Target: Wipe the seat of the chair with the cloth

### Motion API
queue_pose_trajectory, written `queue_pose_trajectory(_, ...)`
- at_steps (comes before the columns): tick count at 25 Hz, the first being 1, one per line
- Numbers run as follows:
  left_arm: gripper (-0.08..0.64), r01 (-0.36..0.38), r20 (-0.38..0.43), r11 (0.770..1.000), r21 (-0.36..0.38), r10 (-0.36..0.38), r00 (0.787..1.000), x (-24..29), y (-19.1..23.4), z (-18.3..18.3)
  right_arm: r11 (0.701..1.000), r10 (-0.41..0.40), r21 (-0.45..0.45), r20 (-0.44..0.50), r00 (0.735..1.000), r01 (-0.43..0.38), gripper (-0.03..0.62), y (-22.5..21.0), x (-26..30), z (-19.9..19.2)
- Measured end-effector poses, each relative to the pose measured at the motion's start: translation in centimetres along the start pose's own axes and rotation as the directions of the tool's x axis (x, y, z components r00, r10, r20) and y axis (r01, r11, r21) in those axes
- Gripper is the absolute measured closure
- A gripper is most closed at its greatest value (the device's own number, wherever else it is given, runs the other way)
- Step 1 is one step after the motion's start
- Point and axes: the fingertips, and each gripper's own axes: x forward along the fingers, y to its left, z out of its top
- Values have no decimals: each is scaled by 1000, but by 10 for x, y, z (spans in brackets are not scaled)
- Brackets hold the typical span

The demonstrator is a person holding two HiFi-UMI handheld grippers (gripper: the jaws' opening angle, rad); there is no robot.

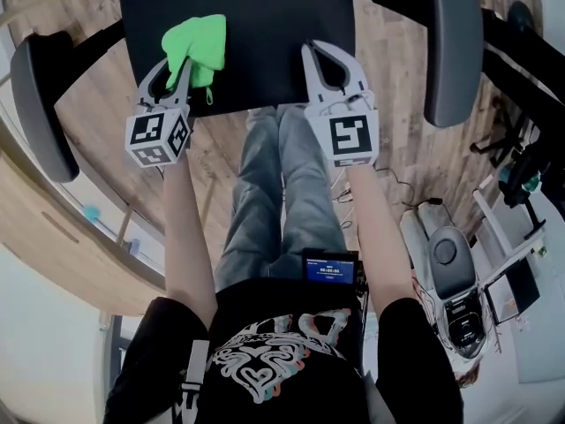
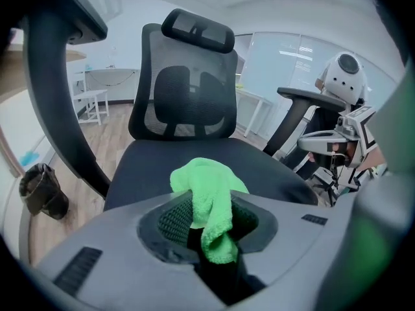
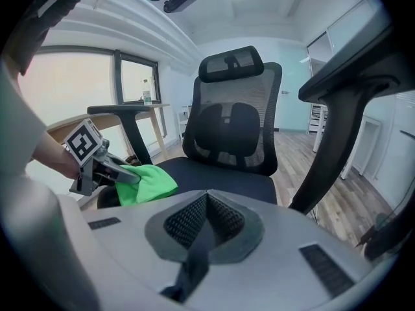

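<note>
Two fingers [image 2: 170,218] of the left gripper [image 2: 207,229] are pinched on a fold of the green cloth [image 2: 209,188], which sticks out ahead of them in a loose bunch. The right gripper [image 3: 206,203] has its fingers pressed together on nothing and hovers over the front edge of the seat [image 1: 265,25], well apart from the cloth.

The cloth sits over the front left part of the seat, just ahead of the left gripper. Whether it presses on the fabric or hangs just above it cannot be told.

The grip looks shallow: only a small fold is caught. A hard drag across the dark seat could probably pull the cloth free and leave it lying there. Since the cloth is balled up, each pass would likely clean only a narrow strip. If the left gripper dips too low, the hard fingertips rather than the cloth could scrape the seat. A wide sweep could also bump the armrest [image 1: 40,104].

The cloth is bright green, fluffy and crumpled, with one corner hanging down between the fingers.
</note>
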Motion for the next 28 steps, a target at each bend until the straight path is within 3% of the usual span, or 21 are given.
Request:
queue_pose_trajectory(9,446,-37,-67,999,-33,35,997,22,9,-21,1000,21,0,-9,1000,-21,592,11,2,-9)
queue_pose_trajectory(16,446,-46,-117,999,-15,44,992,36,11,-29,999,33,-2,-17,999,-33,592,11,2,-9)
queue_pose_trajectory(23,448,-39,-125,999,17,41,991,36,11,-31,999,48,-8,-19,999,-48,592,18,-8,-10)
queue_pose_trajectory(28,446,-47,-117,999,-19,44,992,38,12,-28,1000,15,-15,-25,1000,-16,592,7,-3,-14)
